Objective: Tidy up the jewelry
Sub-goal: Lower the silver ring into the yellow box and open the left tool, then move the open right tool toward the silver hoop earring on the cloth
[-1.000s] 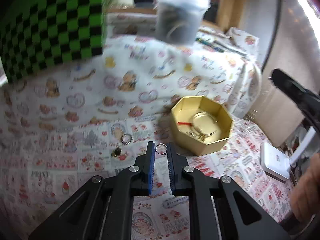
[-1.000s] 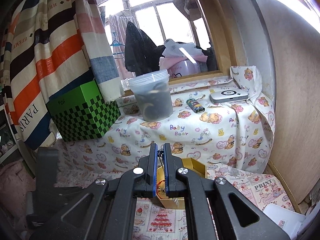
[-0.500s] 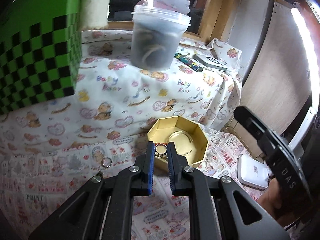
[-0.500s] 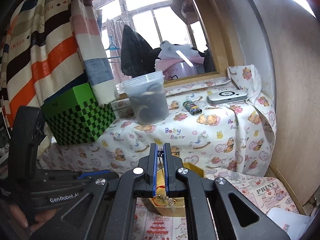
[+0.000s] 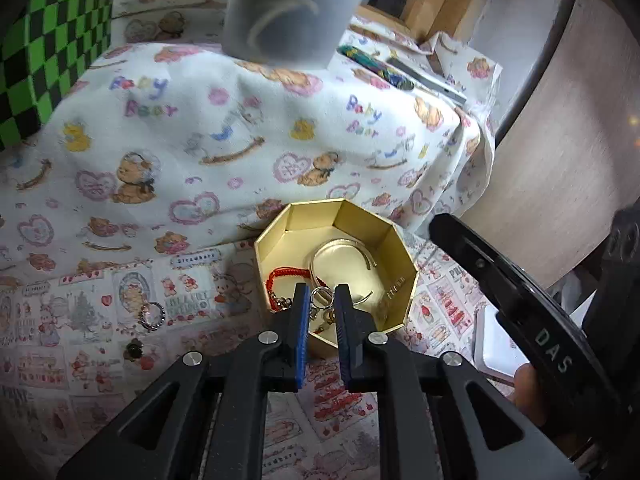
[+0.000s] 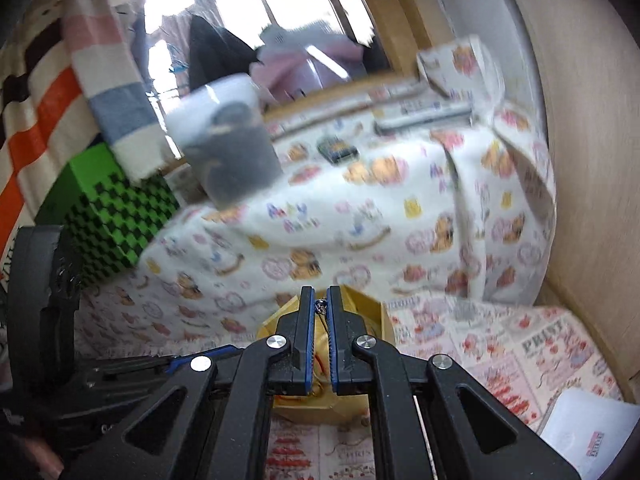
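A gold octagonal box (image 5: 400, 292) sits on the patterned cloth and holds a red cord bracelet (image 5: 280, 274) and a gold bangle (image 5: 344, 246). My left gripper (image 5: 321, 298) is shut on a silver ring (image 5: 321, 295) and holds it over the box's near side. My right gripper (image 6: 321, 304) is shut on a thin chain (image 6: 320, 307) just above the same box (image 6: 360, 304). A ring (image 5: 152, 314) and a small dark piece (image 5: 134, 348) lie on the cloth to the left of the box.
A green checkered box (image 5: 44, 52) and a translucent tub (image 5: 288, 8) stand on the raised, cloth-covered ledge behind. A white device (image 5: 496, 348) lies right of the box. The right gripper's body (image 5: 520, 312) reaches in from the right. A wall closes the right side.
My left gripper carried the silver ring from the cloth to over the gold box. My right gripper, still shut on the chain, has dropped closer to the box.
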A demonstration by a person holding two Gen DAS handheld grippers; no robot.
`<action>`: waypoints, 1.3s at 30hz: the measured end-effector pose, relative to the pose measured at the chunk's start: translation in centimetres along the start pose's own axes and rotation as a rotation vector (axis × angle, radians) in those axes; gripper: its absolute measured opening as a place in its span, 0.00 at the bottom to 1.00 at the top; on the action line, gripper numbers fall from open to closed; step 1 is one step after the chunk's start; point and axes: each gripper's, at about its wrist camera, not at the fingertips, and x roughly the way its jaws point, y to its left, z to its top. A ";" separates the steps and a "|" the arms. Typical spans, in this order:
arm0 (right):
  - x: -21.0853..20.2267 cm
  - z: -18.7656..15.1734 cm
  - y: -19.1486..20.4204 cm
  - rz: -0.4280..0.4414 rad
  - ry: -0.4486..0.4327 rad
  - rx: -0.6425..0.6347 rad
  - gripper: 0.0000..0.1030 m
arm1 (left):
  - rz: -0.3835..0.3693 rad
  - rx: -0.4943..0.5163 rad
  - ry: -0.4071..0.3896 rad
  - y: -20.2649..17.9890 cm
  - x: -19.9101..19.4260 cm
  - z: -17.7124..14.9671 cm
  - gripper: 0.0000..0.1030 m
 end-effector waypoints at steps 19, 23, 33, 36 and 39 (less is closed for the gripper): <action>0.1 0.1 -1.2 0.054 0.050 0.062 0.29 | 0.102 0.048 -0.056 0.5 -1.0 -1.4 0.25; -0.4 0.3 -0.9 0.061 0.039 0.053 0.29 | 0.158 0.069 -0.099 1.3 -3.3 -1.8 0.28; -1.5 -0.7 2.4 0.057 0.022 -0.075 0.34 | 0.461 0.080 -0.347 2.5 -11.0 -3.6 0.64; -2.0 -1.1 3.5 0.065 0.011 -0.120 0.46 | 0.503 0.067 -0.410 3.2 -12.9 -4.2 0.65; -2.5 -1.4 4.4 0.061 -0.008 -0.165 0.47 | 0.503 0.046 -0.445 4.1 -14.3 -4.7 0.77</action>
